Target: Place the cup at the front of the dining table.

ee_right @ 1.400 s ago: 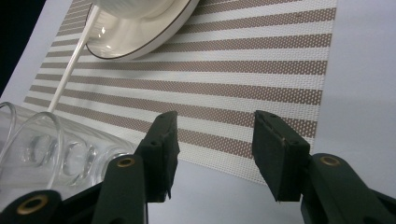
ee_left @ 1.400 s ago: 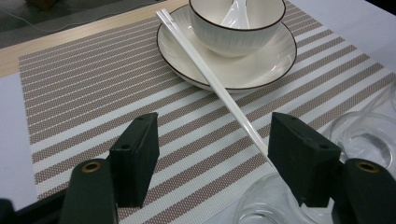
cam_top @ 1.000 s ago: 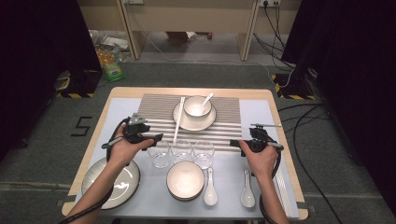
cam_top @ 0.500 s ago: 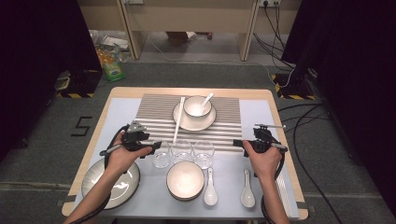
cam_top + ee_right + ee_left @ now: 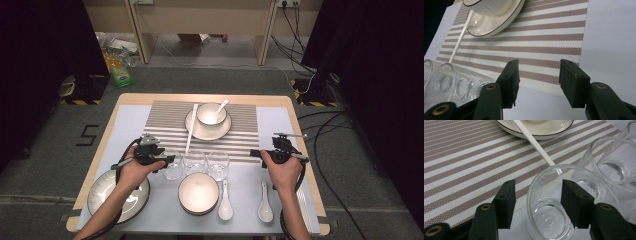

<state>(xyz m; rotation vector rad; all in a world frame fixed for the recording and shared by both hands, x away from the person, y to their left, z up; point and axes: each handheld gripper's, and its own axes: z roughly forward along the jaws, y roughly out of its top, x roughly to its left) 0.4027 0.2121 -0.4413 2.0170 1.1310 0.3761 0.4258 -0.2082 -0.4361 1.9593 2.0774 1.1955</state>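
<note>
Three clear glasses stand in a row at the placemat's front edge. My left gripper (image 5: 167,161) has reached the leftmost glass (image 5: 172,169). In the left gripper view my left gripper (image 5: 537,195) has this glass (image 5: 549,217) between its jaws. The jaws have just been closing, and a gap still shows between the left pad and the glass wall. My right gripper (image 5: 256,153) hovers open to the right of the glasses, above the placemat (image 5: 554,40), with nothing between its jaws (image 5: 537,72).
A bowl with a spoon (image 5: 211,114) sits on a saucer at the mat's far side, with a white chopstick (image 5: 190,129) beside it. Near the front edge are a large plate (image 5: 117,195), stacked bowls (image 5: 198,192) and two white spoons (image 5: 225,200).
My left gripper has slid right up to the leftmost glass and its jaws have narrowed. The right hand has stayed where it was.
</note>
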